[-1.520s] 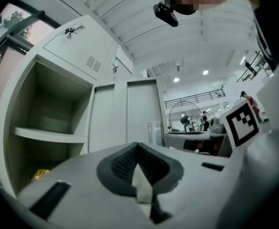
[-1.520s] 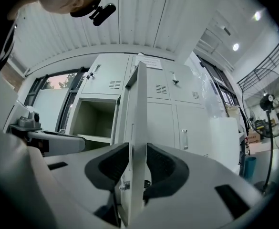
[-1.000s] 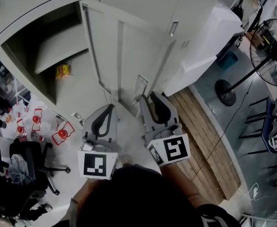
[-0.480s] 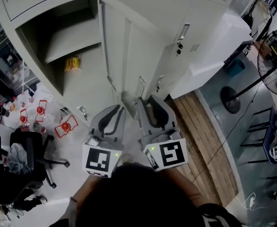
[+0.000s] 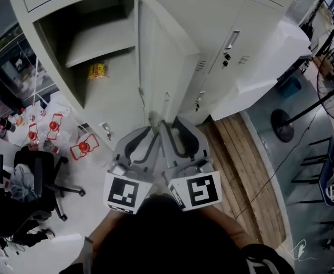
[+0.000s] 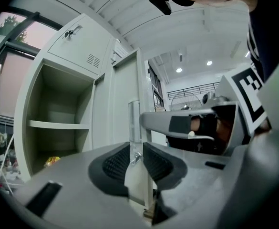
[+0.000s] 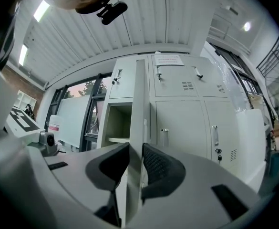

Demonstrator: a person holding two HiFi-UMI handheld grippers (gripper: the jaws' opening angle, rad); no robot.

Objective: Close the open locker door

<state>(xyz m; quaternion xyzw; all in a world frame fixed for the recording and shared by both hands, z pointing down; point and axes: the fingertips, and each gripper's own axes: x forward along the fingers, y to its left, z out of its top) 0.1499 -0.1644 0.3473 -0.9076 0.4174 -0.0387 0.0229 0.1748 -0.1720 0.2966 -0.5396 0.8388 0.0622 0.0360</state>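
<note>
With the left gripper (image 5: 149,131) and right gripper (image 5: 168,129) both clamped on the free edge of the pale grey metal locker door (image 5: 165,56), which stands wide open, the person should swing it smoothly about its hinge toward the open compartment (image 5: 92,39) without twisting.

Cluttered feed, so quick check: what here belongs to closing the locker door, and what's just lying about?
Job: locker door; open compartment; left claw and right claw, both clamped on the door's edge.
Lying about: yellow packet in the compartment; office chair; pedestal fan; wooden platform.
</note>
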